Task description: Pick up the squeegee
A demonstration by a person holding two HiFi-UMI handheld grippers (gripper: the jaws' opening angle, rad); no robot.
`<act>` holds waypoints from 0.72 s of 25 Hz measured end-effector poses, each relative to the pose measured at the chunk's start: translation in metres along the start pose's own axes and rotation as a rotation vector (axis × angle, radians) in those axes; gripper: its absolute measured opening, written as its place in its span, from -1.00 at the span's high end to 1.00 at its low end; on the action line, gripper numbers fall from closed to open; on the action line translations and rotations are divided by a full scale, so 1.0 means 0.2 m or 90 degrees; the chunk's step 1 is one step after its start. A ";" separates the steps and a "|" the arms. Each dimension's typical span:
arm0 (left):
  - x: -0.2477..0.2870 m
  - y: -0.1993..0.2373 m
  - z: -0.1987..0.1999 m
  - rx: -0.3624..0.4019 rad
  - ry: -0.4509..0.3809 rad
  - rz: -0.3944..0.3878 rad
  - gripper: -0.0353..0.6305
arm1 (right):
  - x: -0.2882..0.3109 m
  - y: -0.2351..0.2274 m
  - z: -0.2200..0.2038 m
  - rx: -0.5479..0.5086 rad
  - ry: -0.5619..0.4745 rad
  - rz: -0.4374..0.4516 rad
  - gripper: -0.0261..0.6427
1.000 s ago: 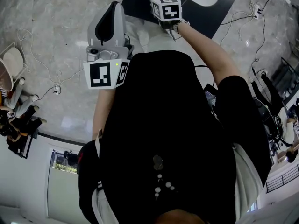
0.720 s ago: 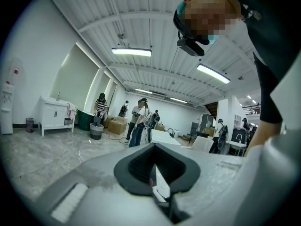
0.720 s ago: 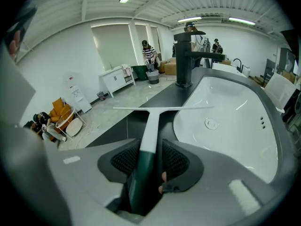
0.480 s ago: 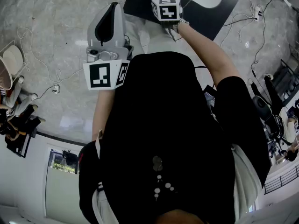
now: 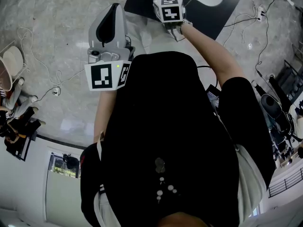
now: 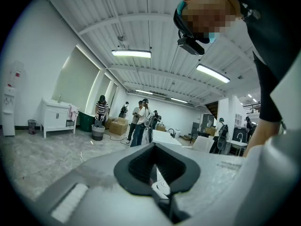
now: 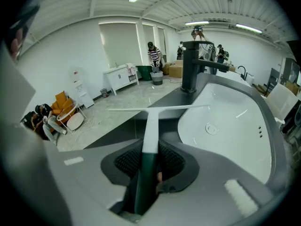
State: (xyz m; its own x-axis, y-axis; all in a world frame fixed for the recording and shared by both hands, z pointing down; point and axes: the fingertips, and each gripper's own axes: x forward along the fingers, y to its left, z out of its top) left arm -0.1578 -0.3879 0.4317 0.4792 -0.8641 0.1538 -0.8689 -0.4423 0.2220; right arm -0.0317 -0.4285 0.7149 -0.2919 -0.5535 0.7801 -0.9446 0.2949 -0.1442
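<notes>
The squeegee [image 7: 149,126] has a long white blade, a white neck and a dark green handle. It lies over the dark counter [image 7: 117,131] beside the white sink basin [image 7: 225,126]. My right gripper [image 7: 149,161] is closing on the green handle, and its ribbed pads [image 7: 126,161] touch it on both sides. From the head view only its marker cube [image 5: 169,9] shows, up by the counter [image 5: 142,1]; the squeegee is hidden there. My left gripper [image 5: 108,27] hangs over the floor with nothing in it, and its jaws [image 6: 157,173] look shut.
A black faucet [image 7: 190,65] stands at the basin's far rim. Cables [image 5: 42,74] trail across the marble floor on the left. Several people [image 6: 138,121] stand far off in the hall by a white cabinet [image 6: 56,119]. My own body fills the lower head view.
</notes>
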 end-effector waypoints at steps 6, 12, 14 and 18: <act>0.00 -0.05 0.01 0.005 -0.007 -0.007 0.89 | -0.11 0.04 0.05 -0.032 -0.019 0.027 0.65; -0.03 -0.12 0.03 0.012 -0.017 -0.014 0.89 | -0.28 0.06 0.18 -0.003 -0.058 0.046 0.65; -0.03 -0.14 0.04 0.015 -0.020 -0.017 0.89 | -0.35 0.06 0.24 0.009 -0.078 0.051 0.65; -0.03 -0.13 0.05 0.016 -0.027 -0.011 0.89 | -0.46 0.06 0.36 0.015 -0.108 0.062 0.65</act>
State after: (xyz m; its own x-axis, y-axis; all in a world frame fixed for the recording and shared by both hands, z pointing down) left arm -0.1389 -0.3733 0.4160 0.4883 -0.8657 0.1098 -0.8641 -0.4621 0.1995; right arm -0.0270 -0.4299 0.5979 -0.4015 -0.6472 0.6481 -0.9133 0.3363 -0.2300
